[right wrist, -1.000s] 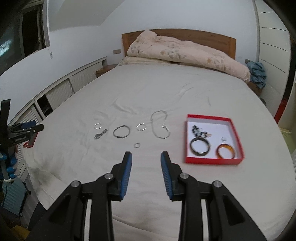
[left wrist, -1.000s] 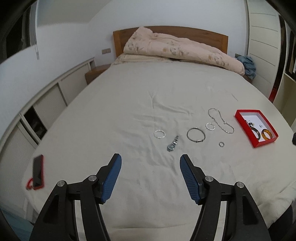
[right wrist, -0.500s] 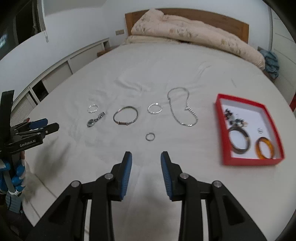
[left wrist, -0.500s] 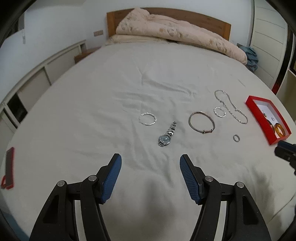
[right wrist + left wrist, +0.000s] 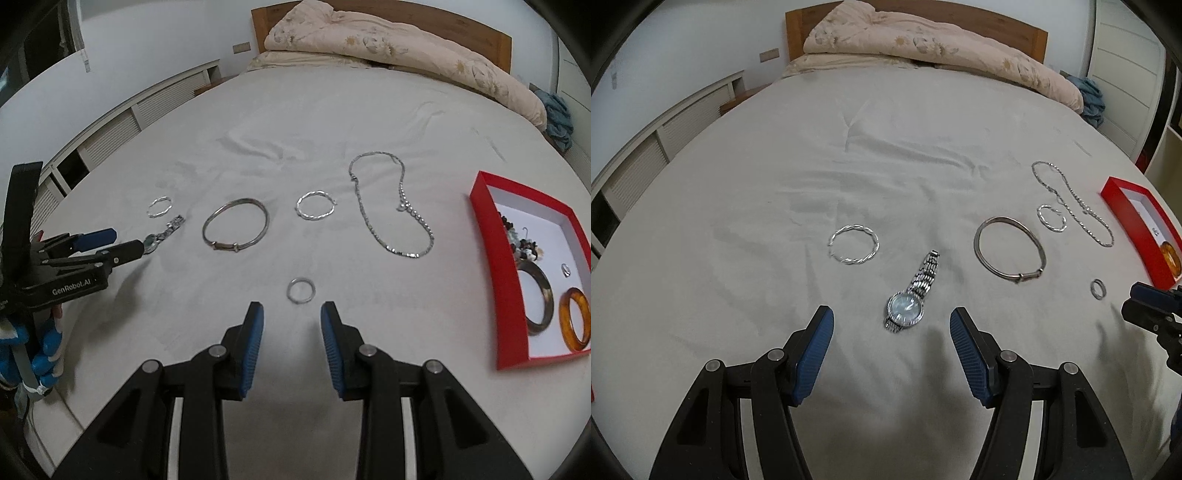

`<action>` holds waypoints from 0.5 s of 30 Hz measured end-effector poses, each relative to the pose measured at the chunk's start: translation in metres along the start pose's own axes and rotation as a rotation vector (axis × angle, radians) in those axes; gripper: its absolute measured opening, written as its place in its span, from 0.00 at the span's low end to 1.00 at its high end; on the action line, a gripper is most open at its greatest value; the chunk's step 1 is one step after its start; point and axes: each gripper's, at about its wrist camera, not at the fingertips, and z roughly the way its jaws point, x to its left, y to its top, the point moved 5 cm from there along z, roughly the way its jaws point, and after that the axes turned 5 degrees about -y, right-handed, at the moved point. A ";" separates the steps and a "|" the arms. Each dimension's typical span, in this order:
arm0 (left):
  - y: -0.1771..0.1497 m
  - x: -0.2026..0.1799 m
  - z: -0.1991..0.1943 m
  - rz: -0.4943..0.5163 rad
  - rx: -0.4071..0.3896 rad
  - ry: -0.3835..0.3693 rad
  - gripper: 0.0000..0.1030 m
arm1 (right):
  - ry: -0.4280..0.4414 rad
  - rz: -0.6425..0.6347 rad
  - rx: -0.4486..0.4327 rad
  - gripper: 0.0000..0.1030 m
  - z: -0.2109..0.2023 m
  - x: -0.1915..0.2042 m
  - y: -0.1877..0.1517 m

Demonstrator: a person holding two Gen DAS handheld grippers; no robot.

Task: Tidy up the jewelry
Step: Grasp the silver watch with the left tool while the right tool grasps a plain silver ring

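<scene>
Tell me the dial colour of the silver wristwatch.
Pale blue dial on the silver wristwatch; left wrist view.

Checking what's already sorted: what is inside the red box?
In the red box lie a dark bangle, an amber bangle, a small ring and a beaded cluster. Anything beneath the cluster is covered.

Left tongs spread wide and low, right tongs parted more narrowly, both holding nothing

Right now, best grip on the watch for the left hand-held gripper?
Pinch the watch across its round case, coming straight down from above. It lies flat, face up, band trailing away, centred before the open left hand-held gripper.
</scene>
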 end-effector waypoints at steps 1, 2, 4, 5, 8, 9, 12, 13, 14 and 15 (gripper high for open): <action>0.001 0.000 0.003 -0.001 0.002 0.002 0.63 | -0.001 0.003 0.002 0.30 0.004 -0.002 0.001; 0.001 0.001 0.005 -0.002 0.003 0.002 0.63 | -0.004 0.004 0.003 0.30 0.006 -0.003 0.002; 0.000 0.002 0.010 -0.001 0.007 0.006 0.61 | -0.003 0.006 0.008 0.30 0.013 -0.005 0.003; 0.000 0.003 0.012 -0.001 0.010 0.007 0.60 | -0.002 0.006 0.009 0.30 0.015 -0.006 0.004; -0.002 0.004 0.016 -0.002 0.018 0.013 0.57 | -0.005 -0.001 0.016 0.30 0.025 -0.006 0.004; -0.002 0.003 0.017 0.000 0.017 0.015 0.57 | -0.007 -0.003 0.017 0.30 0.027 -0.006 0.004; -0.001 0.002 0.019 0.004 0.014 0.023 0.56 | -0.012 -0.014 0.020 0.30 0.034 -0.004 0.004; -0.001 0.003 0.019 0.004 0.014 0.025 0.55 | -0.013 -0.017 0.019 0.30 0.036 -0.003 0.004; 0.000 0.002 0.020 0.003 0.014 0.025 0.54 | -0.016 -0.022 0.017 0.30 0.038 -0.002 0.004; 0.001 0.002 0.022 0.002 0.014 0.024 0.54 | -0.019 -0.029 0.015 0.30 0.039 -0.001 0.005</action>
